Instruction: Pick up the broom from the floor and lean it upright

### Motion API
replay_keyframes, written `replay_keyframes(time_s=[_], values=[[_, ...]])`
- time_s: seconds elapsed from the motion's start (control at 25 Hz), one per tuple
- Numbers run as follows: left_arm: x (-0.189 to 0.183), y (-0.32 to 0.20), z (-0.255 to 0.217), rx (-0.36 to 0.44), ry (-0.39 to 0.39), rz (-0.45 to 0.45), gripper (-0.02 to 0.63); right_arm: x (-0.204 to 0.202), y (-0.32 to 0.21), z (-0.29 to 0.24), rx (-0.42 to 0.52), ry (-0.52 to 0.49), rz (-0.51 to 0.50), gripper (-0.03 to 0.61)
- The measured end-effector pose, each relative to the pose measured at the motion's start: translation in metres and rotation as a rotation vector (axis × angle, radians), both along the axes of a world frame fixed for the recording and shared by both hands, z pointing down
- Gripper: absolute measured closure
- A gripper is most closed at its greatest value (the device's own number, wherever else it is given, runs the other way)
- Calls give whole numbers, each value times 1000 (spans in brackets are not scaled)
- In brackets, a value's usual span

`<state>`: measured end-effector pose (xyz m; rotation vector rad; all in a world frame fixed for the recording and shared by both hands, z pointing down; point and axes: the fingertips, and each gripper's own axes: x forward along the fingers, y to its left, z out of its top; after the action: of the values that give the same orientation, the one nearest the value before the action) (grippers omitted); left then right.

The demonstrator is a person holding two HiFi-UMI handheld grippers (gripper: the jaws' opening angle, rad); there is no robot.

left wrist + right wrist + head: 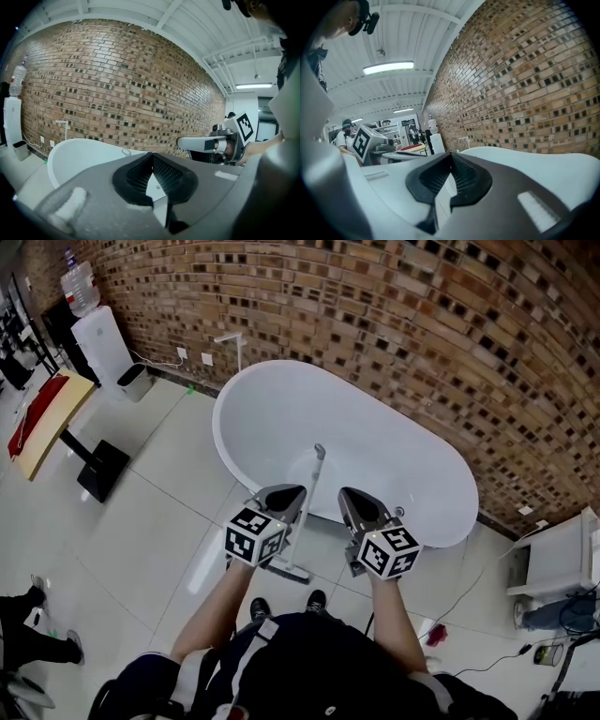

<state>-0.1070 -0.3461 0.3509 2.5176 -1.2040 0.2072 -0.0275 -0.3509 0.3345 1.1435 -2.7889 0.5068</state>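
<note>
White tub (272, 404), one broom (314, 486), one left gripper (294, 491), one right gripper (349, 494)

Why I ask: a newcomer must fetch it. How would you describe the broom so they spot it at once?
Look to the white oval bathtub against the brick wall. At its near rim stands the broom: a thin pale handle rising from a flat white head on the floor, the only slim pole on that near side.

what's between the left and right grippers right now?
The broom handle, upright beside the bathtub, stands between left gripper and right gripper. Seen in the head view.
</note>
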Motion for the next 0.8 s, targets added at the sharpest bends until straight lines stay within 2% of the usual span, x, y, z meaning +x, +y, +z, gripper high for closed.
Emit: replay_keyframes(time_s=[0.36,0.8], values=[[2,10,-45,99,6,12,612,-18,18,-38,96,-1,-44,574],[5,11,-59,127,16,17,612,-16,19,-53,121,-5,-59,574]])
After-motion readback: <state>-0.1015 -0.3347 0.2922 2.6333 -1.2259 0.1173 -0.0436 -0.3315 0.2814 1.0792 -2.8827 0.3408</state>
